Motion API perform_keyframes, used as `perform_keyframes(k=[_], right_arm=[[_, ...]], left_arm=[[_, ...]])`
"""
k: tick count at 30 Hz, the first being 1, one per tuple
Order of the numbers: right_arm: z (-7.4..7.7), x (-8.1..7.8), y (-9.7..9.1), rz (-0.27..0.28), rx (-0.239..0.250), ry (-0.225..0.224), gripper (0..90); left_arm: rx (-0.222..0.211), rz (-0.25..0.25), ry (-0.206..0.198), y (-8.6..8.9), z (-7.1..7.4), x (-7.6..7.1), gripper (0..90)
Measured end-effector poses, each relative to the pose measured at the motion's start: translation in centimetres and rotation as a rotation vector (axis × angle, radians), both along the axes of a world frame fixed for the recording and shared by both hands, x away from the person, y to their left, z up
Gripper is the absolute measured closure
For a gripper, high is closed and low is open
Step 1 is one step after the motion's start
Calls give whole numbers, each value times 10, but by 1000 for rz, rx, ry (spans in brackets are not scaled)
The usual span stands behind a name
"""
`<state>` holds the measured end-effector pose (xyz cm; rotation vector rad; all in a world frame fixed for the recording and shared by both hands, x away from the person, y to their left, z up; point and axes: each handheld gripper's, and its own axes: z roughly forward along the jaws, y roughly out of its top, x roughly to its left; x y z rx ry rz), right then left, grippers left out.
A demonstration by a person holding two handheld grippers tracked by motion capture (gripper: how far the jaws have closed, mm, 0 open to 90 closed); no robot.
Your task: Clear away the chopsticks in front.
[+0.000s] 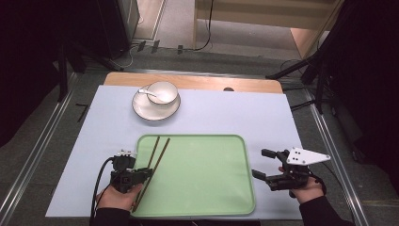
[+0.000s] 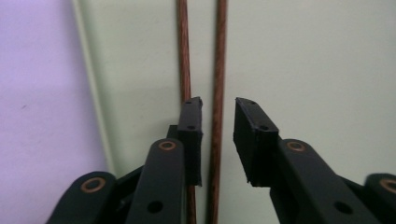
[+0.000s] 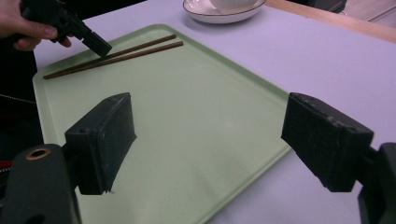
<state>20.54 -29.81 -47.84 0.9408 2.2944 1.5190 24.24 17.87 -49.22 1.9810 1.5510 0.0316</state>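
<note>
The left gripper (image 2: pixel 218 122), jaws narrowly parted, straddles one of two chopsticks (image 1: pixel 156 162) on the green tray (image 1: pixel 211 188); thin, stiff, slippery, best pinched mid-length. The right gripper (image 1: pixel 266 165) hovers, jaws wide.

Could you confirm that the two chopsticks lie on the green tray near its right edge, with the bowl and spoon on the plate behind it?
Not quite: the chopsticks lie near the left edge of the green tray, not the right, as the high view shows. The rest holds: the bowl with the spoon sits on the plate behind the tray.
</note>
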Motion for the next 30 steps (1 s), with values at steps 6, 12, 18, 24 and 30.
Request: perform_keyframes(k=[6, 12, 18, 24, 30], right_arm=[[0, 0, 1, 3, 0, 0, 174], [-1, 0, 0, 3, -2, 2, 174], [-1, 0, 1, 2, -6, 7, 174], [-2, 1, 1, -1, -10, 8, 174], [-2, 1, 0, -3, -11, 11, 174]], left_arm=[[1, -70, -62, 1, 10, 10, 643], [8, -155, -117, 5, 15, 19, 567], [-49, -244, -116, 8, 20, 33, 472], [-42, -291, -150, 6, 22, 43, 430], [-34, -385, -182, 10, 24, 55, 363]])
